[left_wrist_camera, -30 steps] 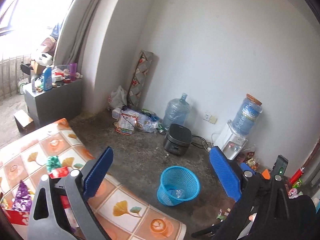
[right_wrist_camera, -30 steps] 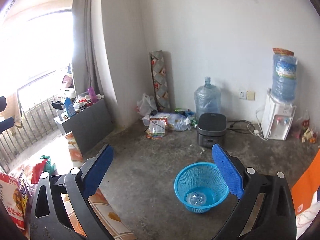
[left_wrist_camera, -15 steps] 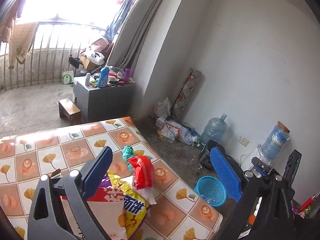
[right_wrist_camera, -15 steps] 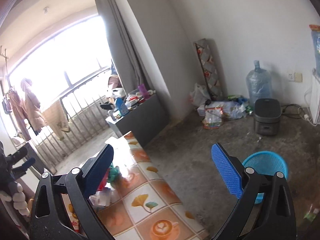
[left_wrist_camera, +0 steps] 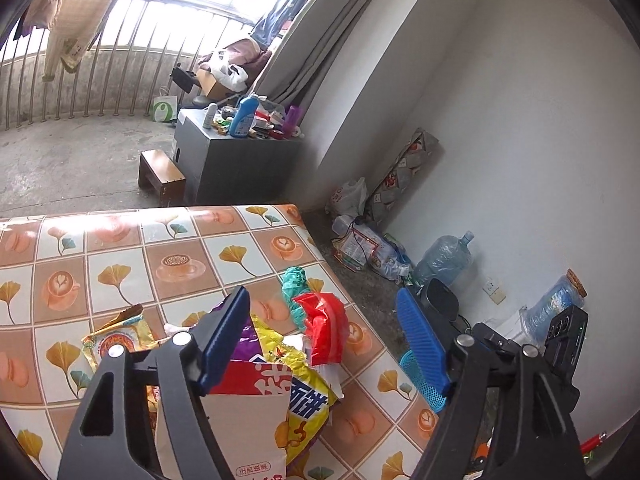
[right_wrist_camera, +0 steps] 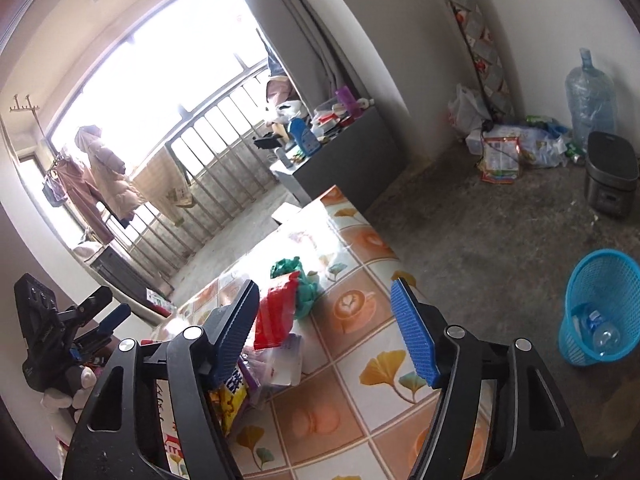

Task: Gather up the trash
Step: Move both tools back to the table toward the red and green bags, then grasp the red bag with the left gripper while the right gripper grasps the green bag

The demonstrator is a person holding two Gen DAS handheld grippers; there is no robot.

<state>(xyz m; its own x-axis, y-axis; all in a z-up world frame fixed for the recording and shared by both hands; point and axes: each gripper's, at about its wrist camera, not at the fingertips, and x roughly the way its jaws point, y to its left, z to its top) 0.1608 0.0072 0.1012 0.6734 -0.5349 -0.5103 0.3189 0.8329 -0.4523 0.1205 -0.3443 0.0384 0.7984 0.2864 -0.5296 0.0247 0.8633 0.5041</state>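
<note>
On the worktop point(left_wrist_camera: 168, 264), patterned cloth: wrappers lie heaped at its near right part, so both tools are brought over that one spot.
Trash pile: a red wrapper point(left_wrist_camera: 324, 330) sits at the top of the heap, a green crumpled wrapper point(left_wrist_camera: 294, 280) just behind it at 12 o'clock, a yellow snack bag point(left_wrist_camera: 296, 392) and a white-and-red carton point(left_wrist_camera: 240, 420) in front at 6 o'clock.
Left tool point(left_wrist_camera: 324, 348): jaws apart and just been closing; the red wrapper and yellow bag show between them, but no pad presses on anything.
Right tool point(right_wrist_camera: 324, 330): jaws apart and just been closing; the red wrapper point(right_wrist_camera: 276, 316) lies by its left pad, contact not confirmed.
Judgement on posture: both tools point down at the heap, narrowed ahead of a pinch, presumably because thin wrappers need only a small opening.
Blue basket point(right_wrist_camera: 600, 312): stands on the floor point(right_wrist_camera: 480, 240) at 3 o'clock of the worktop, well apart from the pile, open top up, a clear bottle point(right_wrist_camera: 604, 334) already lying inside; it is judged to be the collection point.
Other floor litter: bags and packets point(right_wrist_camera: 500, 156) lie against the far wall, near a large water jug point(right_wrist_camera: 588, 92) and a dark cooker point(right_wrist_camera: 610, 172).
Risk: loose wrappers overlap, so a pinch may lift more than one piece or slip off.
Step in hand: approach to the pile, nothing yet held.
</note>
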